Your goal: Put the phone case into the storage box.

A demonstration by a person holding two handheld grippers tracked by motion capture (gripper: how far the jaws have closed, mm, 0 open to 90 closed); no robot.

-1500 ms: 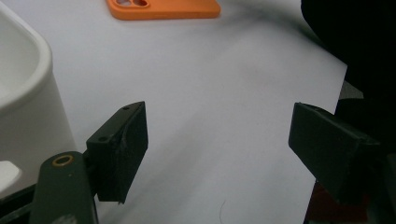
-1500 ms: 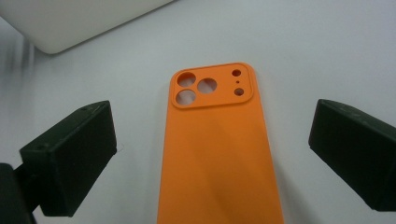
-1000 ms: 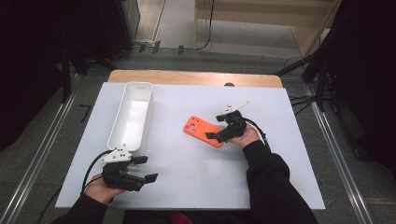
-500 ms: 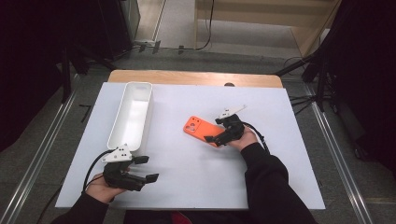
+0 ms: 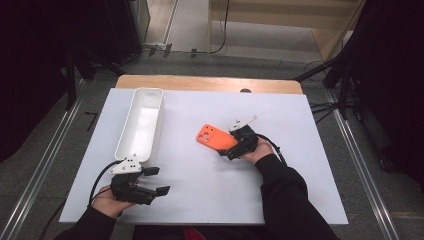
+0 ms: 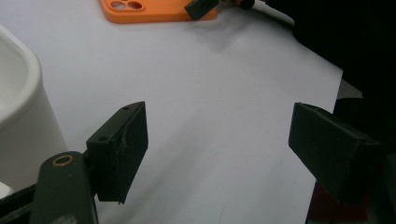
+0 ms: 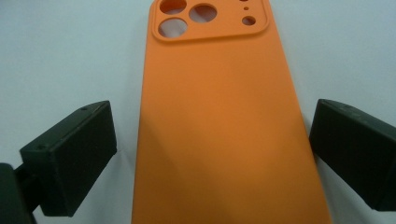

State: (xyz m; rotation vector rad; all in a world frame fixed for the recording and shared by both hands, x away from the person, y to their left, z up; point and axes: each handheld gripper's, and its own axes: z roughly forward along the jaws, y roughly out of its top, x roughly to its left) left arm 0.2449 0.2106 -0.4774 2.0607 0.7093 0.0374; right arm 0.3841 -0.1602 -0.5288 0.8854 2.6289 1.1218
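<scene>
White tray [image 5: 141, 122], left of centre on the table [image 5: 300, 200], nothing visible inside; left gripper [image 5: 152, 181] near the front edge, jaws apart over bare surface. Orange phone case [image 5: 216, 138] flat at mid-table, between the spread jaws of the right gripper [image 5: 226, 145], unclamped; since the earlier frame, that gripper has advanced along the case.

You have one case [image 5: 215, 138], one tray [image 5: 141, 123] and one sheet [image 5: 200, 200] — plus two grippers, left [image 5: 156, 181] and right [image 5: 226, 148].
</scene>
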